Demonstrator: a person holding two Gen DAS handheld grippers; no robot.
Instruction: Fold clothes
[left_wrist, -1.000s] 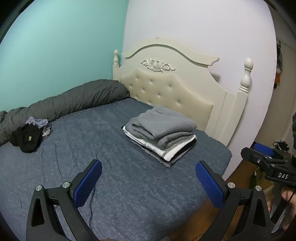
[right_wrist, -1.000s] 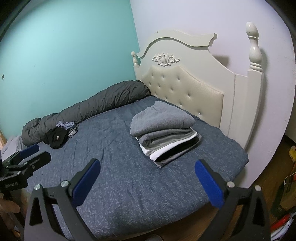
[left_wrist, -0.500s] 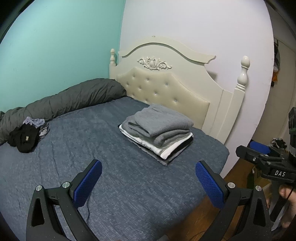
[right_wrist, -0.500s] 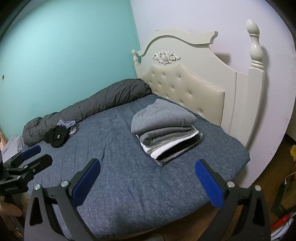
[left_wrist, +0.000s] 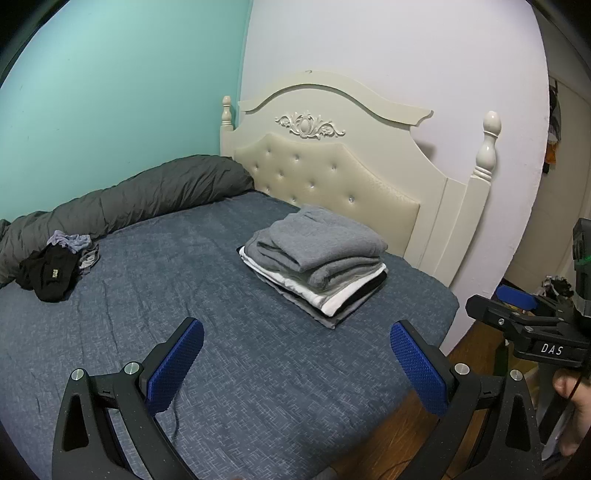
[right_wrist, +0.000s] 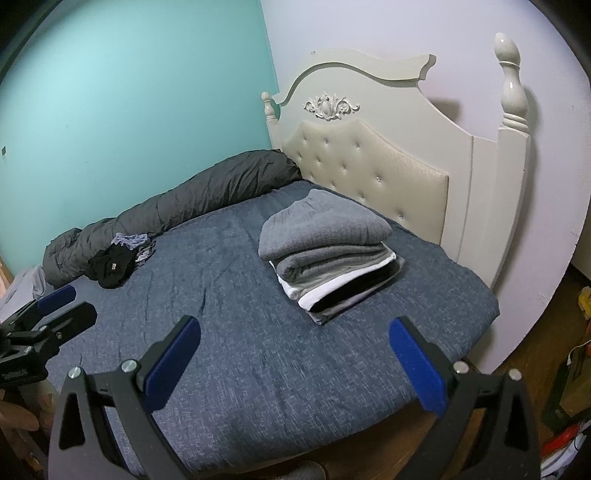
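Both wrist cams look fwd along their fingers from the bed's foot-side edge, angled slightly down, well back from things. Left cam: folded stack of grey, white and black clothes (left_wrist: 314, 273) at 12, cream tufted headboard (left_wrist: 332, 184) beyond at 12–1. Right cam sits further right. Shared: stack, headboard, dark blue bedsheet (right_wrist: 258, 350).

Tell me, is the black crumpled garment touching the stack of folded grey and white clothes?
Apart. The left wrist view shows bare blue bedsheet between the black crumpled garment and the stack.
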